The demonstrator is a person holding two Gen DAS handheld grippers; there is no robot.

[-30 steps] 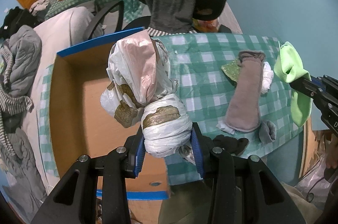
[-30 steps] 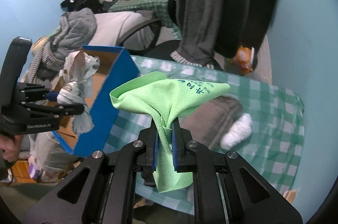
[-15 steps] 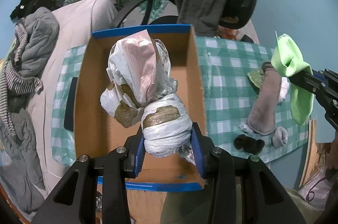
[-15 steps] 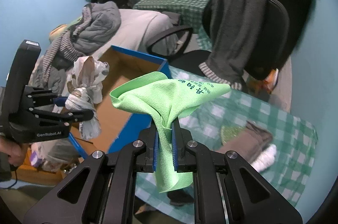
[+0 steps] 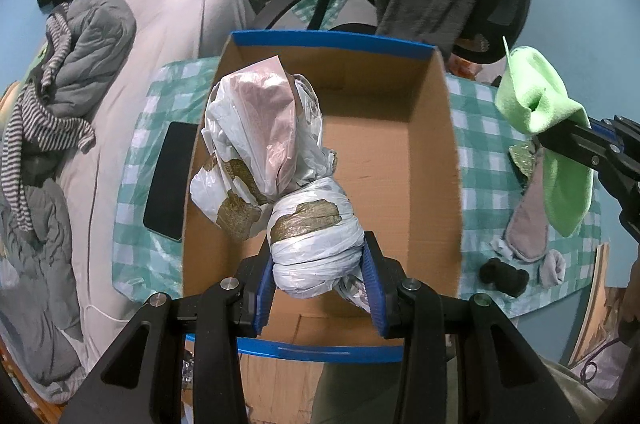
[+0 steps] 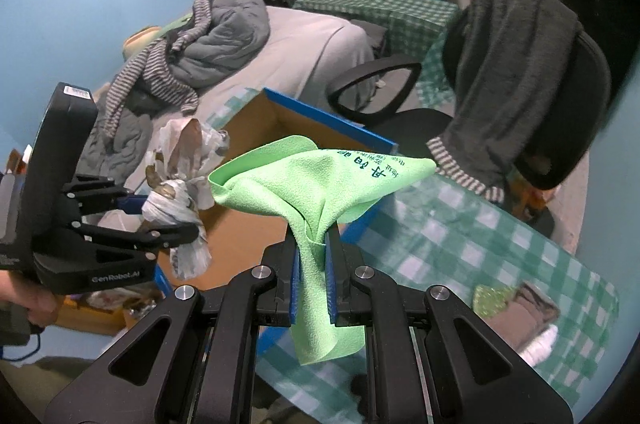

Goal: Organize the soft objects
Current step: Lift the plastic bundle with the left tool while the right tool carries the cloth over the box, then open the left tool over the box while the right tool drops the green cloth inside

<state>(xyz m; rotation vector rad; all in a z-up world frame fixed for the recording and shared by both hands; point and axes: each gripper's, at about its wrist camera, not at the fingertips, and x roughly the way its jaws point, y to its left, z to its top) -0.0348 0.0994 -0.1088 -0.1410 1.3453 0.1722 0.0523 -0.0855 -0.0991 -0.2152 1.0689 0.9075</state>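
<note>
My left gripper (image 5: 318,260) is shut on a knotted bundle of white and pink plastic bags (image 5: 264,144) and holds it above the open cardboard box (image 5: 432,160) with blue rims. The bundle also shows in the right wrist view (image 6: 180,184). My right gripper (image 6: 312,256) is shut on a lime green cloth (image 6: 316,184), held in the air right of the box (image 6: 256,120); the cloth shows in the left wrist view (image 5: 544,136). A brown sock (image 5: 528,228), a black sock (image 5: 504,274) and a grey sock (image 5: 554,266) lie on the checked table (image 5: 484,144).
A black phone (image 5: 170,180) lies on the tablecloth left of the box. An office chair with a grey towel (image 6: 516,72) stands behind the table. A bed with heaped clothes (image 5: 60,96) is to the left. A glittery green item (image 6: 492,300) lies by the socks.
My left gripper has carried the bag bundle leftward from over the table to above the box. My right gripper has followed with the green cloth toward the box.
</note>
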